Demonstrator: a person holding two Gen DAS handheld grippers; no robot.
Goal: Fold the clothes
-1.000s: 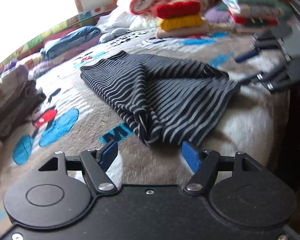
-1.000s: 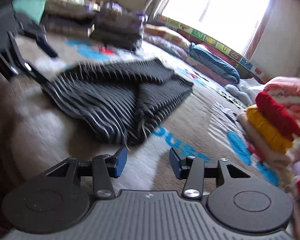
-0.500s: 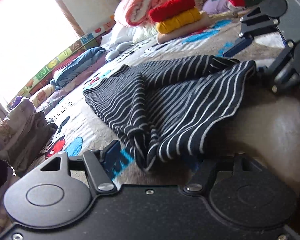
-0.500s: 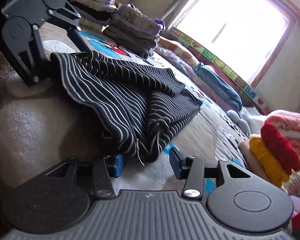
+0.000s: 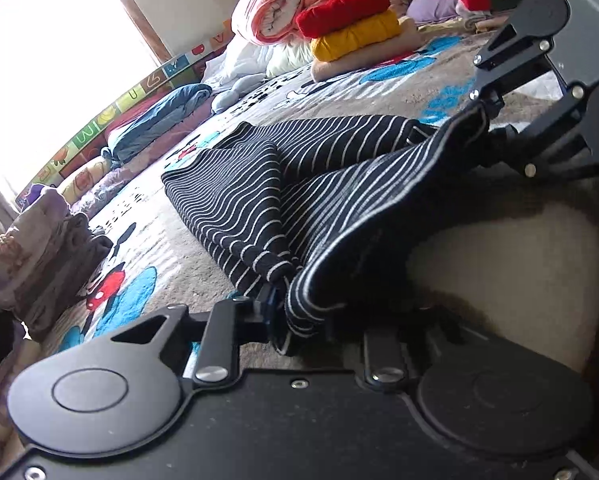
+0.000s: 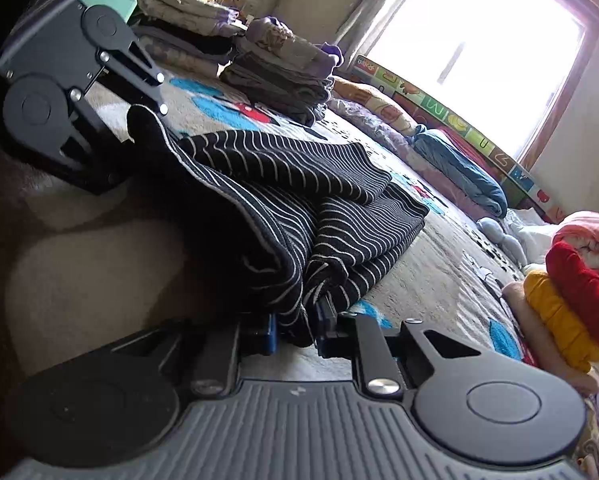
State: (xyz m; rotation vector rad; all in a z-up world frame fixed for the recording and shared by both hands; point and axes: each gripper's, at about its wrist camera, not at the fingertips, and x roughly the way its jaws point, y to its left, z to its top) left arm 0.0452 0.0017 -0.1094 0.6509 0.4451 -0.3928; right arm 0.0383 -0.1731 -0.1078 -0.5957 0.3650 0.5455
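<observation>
The black-and-white striped garment (image 5: 339,184) is lying on the cartoon-print bed blanket (image 5: 171,264), partly folded over itself, with its near edge lifted off the blanket by both pairs of tongs.

The left tongs (image 5: 295,312) are closing, and the frames show a bunched corner of the striped garment sitting between the blue pads, pinched there. The right tongs (image 6: 295,328) are closing too, gripping the other near corner of the striped garment, whose fabric is hanging down between the two blue pads. In the left wrist view the right tongs are showing at the far right end of the garment, with the cloth stretching up to them; in the right wrist view the left tongs (image 6: 139,120) are appearing at the garment's upper left end in the same way.

Beyond the striped garment, a stack of red, yellow and beige folded clothes (image 5: 351,32) is sitting well apart from it, beside a pink quilt (image 5: 283,0). To the other side of the garment, a pile of grey and purple folded clothes (image 6: 283,68) is resting on the blanket. A blue bundle (image 6: 459,168) is lying past the garment, near the bright window (image 6: 475,28).
</observation>
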